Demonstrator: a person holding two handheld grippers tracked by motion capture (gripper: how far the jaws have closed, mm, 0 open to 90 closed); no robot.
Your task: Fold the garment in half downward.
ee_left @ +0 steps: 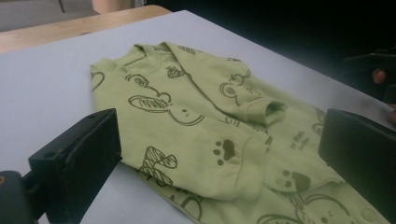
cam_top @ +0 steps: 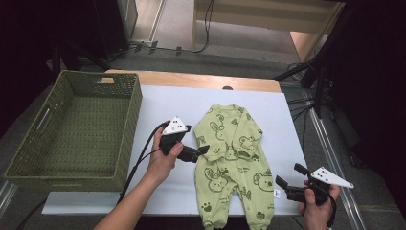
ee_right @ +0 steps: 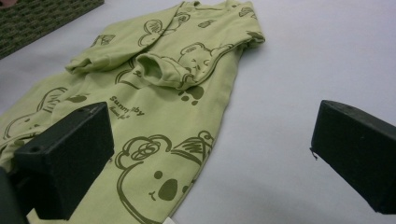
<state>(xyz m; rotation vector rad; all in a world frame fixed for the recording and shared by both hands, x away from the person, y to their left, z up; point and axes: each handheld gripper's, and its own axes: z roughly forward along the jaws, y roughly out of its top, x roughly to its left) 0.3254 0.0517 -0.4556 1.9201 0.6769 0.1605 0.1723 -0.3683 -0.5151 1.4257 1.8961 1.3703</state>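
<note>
Both sleeves of the green baby suit (cam_top: 231,158) at the bench's middle are folded in, legs and basket (cam_top: 72,129) remaining, while left gripper (cam_top: 203,151) and right gripper (cam_top: 287,176) gape empty.

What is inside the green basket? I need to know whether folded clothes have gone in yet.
The green basket shows just its own woven floor and walls; no clothing lies in it. The strip of floor right behind its near wall is hidden. The baby romper lies on the table.

White table top (cam_top: 172,103), wooden strip along far edge; green woven basket (cam_top: 76,129) at left, overhanging the left edge; green printed baby romper (cam_top: 232,163) spread flat right of centre, sleeves folded across chest, legs toward near edge.
</note>
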